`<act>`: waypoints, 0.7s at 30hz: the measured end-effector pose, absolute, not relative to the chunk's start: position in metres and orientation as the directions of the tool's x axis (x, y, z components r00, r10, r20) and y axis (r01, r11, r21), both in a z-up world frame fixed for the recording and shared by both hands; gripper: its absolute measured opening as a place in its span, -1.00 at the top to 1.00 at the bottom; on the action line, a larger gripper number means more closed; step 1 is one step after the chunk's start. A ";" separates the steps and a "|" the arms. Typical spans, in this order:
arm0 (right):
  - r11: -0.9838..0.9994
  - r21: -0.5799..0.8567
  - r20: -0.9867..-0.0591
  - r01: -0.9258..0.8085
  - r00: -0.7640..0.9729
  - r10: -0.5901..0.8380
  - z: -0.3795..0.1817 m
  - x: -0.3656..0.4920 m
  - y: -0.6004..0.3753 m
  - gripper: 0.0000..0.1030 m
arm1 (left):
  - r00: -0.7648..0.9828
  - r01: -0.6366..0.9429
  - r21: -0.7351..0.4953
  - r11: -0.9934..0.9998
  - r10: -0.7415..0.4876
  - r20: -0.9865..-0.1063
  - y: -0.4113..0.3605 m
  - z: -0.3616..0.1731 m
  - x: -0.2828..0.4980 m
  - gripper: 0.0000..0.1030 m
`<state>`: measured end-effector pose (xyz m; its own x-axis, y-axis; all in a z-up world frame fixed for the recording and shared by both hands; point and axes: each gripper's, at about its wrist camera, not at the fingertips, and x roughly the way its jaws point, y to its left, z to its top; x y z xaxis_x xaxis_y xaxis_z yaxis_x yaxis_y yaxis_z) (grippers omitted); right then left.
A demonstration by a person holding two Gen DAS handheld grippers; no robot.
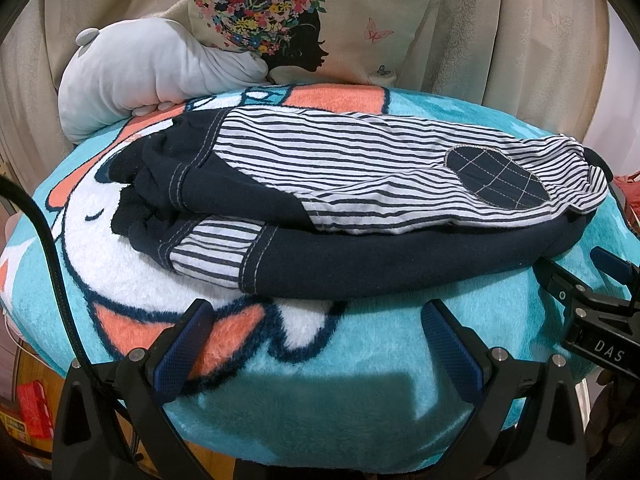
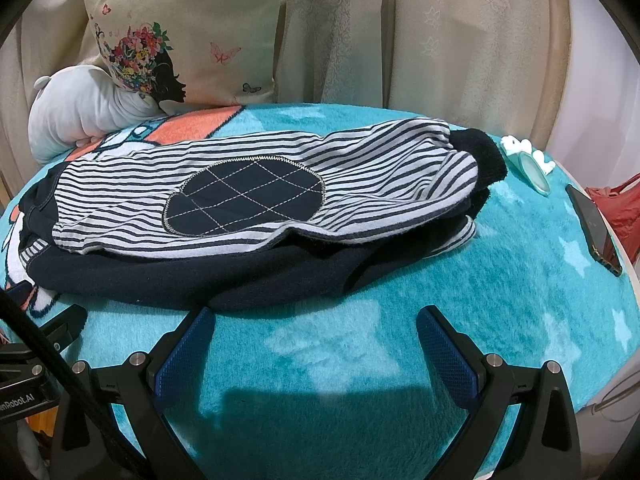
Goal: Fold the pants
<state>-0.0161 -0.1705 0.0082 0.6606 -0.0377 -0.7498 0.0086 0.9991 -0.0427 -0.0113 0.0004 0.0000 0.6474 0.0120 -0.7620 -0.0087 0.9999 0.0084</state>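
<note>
Currently the pants (image 1: 344, 184) are seen lying folded lengthwise, one leg stacked on the other, on the teal blanket (image 2: 520, 304); a crosswise fold is judged still outstanding. Left gripper (image 1: 320, 344) and right gripper (image 2: 316, 344) are held wide open just short of the near edge, nothing gripped.

A: Pants (image 1: 340, 196) lying across the middle of the blanket (image 1: 360, 392), one half stacked on the other.

B: Behind them, a pillow (image 1: 304, 20) against the curtain (image 2: 460, 40), a plush toy (image 1: 132, 80) to its left.

A: Left tool (image 1: 320, 344) and right tool (image 2: 316, 348) sit just in front of the pants, side by side.

B: Far right, a phone (image 2: 594, 228) near the edge, a small mirror (image 2: 534, 172) behind it.
</note>
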 end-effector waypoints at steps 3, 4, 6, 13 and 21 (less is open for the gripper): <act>0.999 -0.043 -0.749 0.009 0.662 -0.038 0.008 -0.016 -0.170 -0.98 | 0.647 -0.011 0.009 1.000 0.014 -0.762 0.002 0.002 -0.009 -1.00; 0.999 -0.043 -0.748 0.008 0.663 -0.038 0.008 -0.016 -0.171 -0.98 | 0.648 -0.010 0.008 1.000 0.012 -0.762 0.002 0.001 -0.010 -1.00; 0.999 -0.043 -0.746 0.008 0.665 -0.037 0.009 -0.014 -0.171 -0.98 | 0.648 -0.010 0.006 1.000 0.011 -0.761 0.003 0.001 -0.010 -1.00; 0.999 -0.043 -0.746 0.009 0.665 -0.038 0.008 -0.014 -0.172 -0.98 | 0.651 -0.008 0.005 1.000 0.009 -0.759 0.005 0.002 -0.008 -1.00; 0.999 -0.044 -0.741 0.013 0.670 -0.041 0.007 -0.014 -0.170 -0.99 | 0.655 -0.006 0.006 1.000 0.008 -0.755 0.007 0.003 -0.004 -1.00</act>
<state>-0.0144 -0.1697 0.0072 0.6702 -0.0411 -0.7411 0.0128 0.9990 -0.0438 -0.0044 0.0069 0.0034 0.6551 0.0080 -0.7555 -0.0058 1.0000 0.0056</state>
